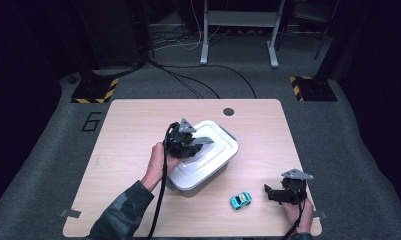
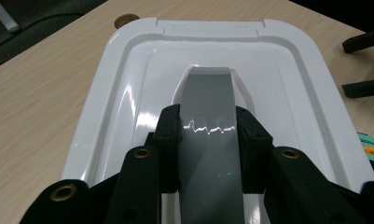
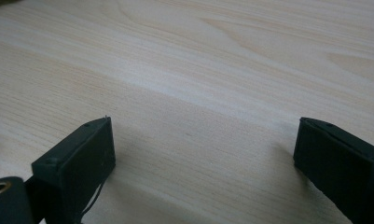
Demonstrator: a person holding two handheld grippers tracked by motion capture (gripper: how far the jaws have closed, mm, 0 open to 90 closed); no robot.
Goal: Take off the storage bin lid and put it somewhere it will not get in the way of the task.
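Note:
A grey storage box with a white lid (image 1: 215, 145) sits in the middle of the wooden table (image 1: 128, 130). My left gripper (image 1: 200, 145) reaches over it from the left. In the left gripper view the lid (image 2: 128, 93) has a grey handle (image 2: 208, 88) in its recess, and my left gripper (image 2: 208, 123) is shut on that handle, both pads pressed against its sides. My right gripper (image 1: 269, 192) rests low near the table's front right corner. Its jaws stand wide open in the right gripper view (image 3: 203, 144), over bare wood with nothing between them.
A small turquoise toy car (image 1: 241, 200) stands on the table between the box and my right gripper, and its edge shows in the left gripper view (image 2: 372, 151). A dark round hole (image 1: 229, 111) marks the table's far edge. Stands and cables lie on the floor beyond.

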